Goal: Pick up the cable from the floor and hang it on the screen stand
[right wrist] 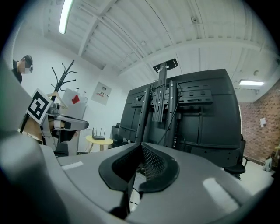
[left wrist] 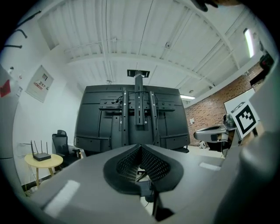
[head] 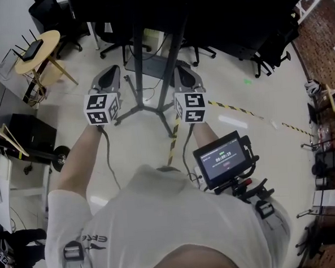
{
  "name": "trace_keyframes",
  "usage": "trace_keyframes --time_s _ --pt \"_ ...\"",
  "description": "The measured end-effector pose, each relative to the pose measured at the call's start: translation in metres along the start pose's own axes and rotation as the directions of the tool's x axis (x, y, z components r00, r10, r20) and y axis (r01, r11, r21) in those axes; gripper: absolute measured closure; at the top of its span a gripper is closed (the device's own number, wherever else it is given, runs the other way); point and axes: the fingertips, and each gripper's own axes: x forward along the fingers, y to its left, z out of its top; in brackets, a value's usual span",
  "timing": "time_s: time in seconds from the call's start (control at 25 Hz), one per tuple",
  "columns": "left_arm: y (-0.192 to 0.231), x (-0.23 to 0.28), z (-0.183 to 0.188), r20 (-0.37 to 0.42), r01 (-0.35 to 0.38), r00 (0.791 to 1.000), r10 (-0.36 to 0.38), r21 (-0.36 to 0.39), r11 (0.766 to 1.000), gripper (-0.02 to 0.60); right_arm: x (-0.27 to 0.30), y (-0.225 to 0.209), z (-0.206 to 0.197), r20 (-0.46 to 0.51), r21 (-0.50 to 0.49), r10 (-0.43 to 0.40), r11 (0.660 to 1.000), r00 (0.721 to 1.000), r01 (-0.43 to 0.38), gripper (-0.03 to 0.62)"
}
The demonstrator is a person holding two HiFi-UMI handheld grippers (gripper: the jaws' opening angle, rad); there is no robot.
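Note:
The screen stand rises in front of me on splayed black legs, and its dark screen fills the top of the head view. A thin dark cable lies on the floor by the stand's base. My left gripper hovers left of the stand's post and my right gripper right of it, both above the floor. Both are shut and hold nothing. In the left gripper view the shut left gripper faces the screen's back. The right gripper faces the screen's back too.
A round yellow table with a router stands at the far left, office chairs behind the stand. Yellow-black tape crosses the floor. A small monitor sits at my chest. A coat rack stands by the wall.

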Motion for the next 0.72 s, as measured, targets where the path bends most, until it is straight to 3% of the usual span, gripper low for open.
trace_keyframes --time_s 0.4,0.72 --pt "-0.034 -0.026 -0.036 -0.046 -0.052 0.998 0.051 -0.027 0.998 0.578 -0.028 -0.010 -0.043 -0.049 0.036 0.062 0.998 0.997 -0.060 0.582" --pt "-0.035 -0.050 -0.073 -0.096 -0.116 0.989 0.113 -0.022 0.993 0.578 -0.045 -0.014 -0.083 -0.087 0.086 0.079 0.994 0.993 -0.071 0.582"
